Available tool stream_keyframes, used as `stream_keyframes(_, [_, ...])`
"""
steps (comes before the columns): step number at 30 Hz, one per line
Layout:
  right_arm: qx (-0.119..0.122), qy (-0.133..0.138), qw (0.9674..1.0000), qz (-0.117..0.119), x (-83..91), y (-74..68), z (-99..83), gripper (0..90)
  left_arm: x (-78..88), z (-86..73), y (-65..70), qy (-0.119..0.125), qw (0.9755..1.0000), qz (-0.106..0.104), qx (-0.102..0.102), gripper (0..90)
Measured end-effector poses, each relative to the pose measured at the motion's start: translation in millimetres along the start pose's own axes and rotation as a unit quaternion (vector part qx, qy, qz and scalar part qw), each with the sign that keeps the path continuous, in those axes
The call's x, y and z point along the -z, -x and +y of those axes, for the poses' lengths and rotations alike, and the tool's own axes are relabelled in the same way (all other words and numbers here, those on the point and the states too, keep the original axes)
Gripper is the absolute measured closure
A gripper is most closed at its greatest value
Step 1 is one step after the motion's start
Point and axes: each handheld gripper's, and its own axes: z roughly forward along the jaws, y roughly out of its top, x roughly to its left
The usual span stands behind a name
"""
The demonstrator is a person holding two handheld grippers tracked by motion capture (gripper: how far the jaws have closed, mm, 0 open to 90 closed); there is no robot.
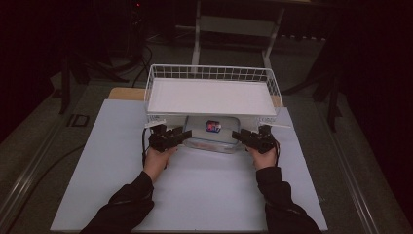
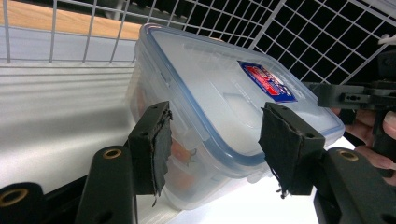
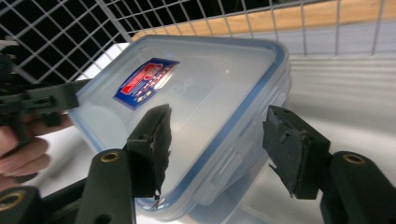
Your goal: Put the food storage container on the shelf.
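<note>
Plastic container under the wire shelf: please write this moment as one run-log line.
plastic container: under wire shelf | left gripper: open at corner | right gripper: open at corner

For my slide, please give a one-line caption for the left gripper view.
Open left tongs straddle a corner of the clear, blue-sealed lidded container beneath the white wire rack.

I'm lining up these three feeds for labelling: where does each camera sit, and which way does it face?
High view: above the person's side, looking forward and down at the table, wire rack and container; forearms, hands, left gripper and right gripper show.
Left gripper view: rides the left gripper, looking along its fingers at the container's corner; they stand apart on either side of it.
Right gripper view: likewise, its fingers astride the opposite corner.
Shared: both gripper views show the lid's blue-red label and the other gripper.
</note>
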Motion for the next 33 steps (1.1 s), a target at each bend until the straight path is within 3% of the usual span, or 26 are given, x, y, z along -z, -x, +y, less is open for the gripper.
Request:
stream_keyframes(2, [0.007, -0.003, 1.0000, -0.006, -1.1, -3.6, 0.9, 38.3, 0.0, -0.2, 1.4, -0.003, 1.0000, 0.000, 0.003, 40.2])
stream_keyframes(4, [0.018, 0.002, 0.9998, -0.013, 0.2, -6.2, 1.8, 37.2, 3.0, -0.5, 2.7, 0.004, 0.9999, 0.005, -0.009, 38.2])
stream_keyframes(8, [0.017, 0.005, 0.9998, -0.013, 4.8, -11.9, 2.7, 35.4, 7.8, -0.4, 5.3, 0.003, 0.9999, 0.000, -0.015, 30.7])
stream_keyframes(11, [0.046, 0.001, 0.9987, -0.021, 7.9, -20.1, 1.9, 35.0, 12.1, -1.9, 9.2, -0.007, 0.9994, -0.003, -0.033, 24.7])
stream_keyframes(16, [0.048, 0.011, 0.9986, -0.017, 14.1, -30.0, -2.2, 34.6, 22.4, -4.2, 17.4, -0.013, 0.9985, -0.023, -0.048, 15.0])
stream_keyframes(18, [0.057, 0.012, 0.9982, -0.015, 16.2, -35.7, -4.0, 34.5, 26.4, -6.0, 22.6, -0.017, 0.9976, -0.040, -0.055, 11.2])
stream_keyframes(20, [0.063, 0.010, 0.9979, -0.012, 17.7, -40.8, -5.5, 34.7, 30.5, -8.2, 28.7, -0.035, 0.9959, -0.047, -0.068, 2.1])
stream_keyframes(22, [0.069, 0.014, 0.9975, -0.010, 19.7, -46.7, -7.7, 37.8, 34.3, -10.0, 32.5, -0.047, 0.9945, -0.051, -0.078, 1.1])
stream_keyframes(25, [0.076, 0.014, 0.9970, -0.005, 21.1, -57.5, -11.0, 38.8, 43.3, -11.1, 38.4, -0.051, 0.9942, -0.056, -0.077, 1.1])
stream_keyframes(28, [0.089, 0.014, 0.9958, 0.014, 20.7, -66.9, -15.1, 44.7, 55.8, -11.6, 44.9, -0.047, 0.9938, -0.056, -0.084, 1.0])
stream_keyframes(31, [0.101, 0.006, 0.9947, 0.020, 17.6, -74.8, -20.1, 52.7, 66.9, -15.0, 50.7, -0.047, 0.9931, -0.048, -0.096, 1.0])
stream_keyframes(33, [0.102, 0.003, 0.9946, 0.020, 15.3, -78.2, -22.6, 58.3, 74.9, -20.0, 54.6, -0.049, 0.9916, -0.033, -0.115, 1.1])
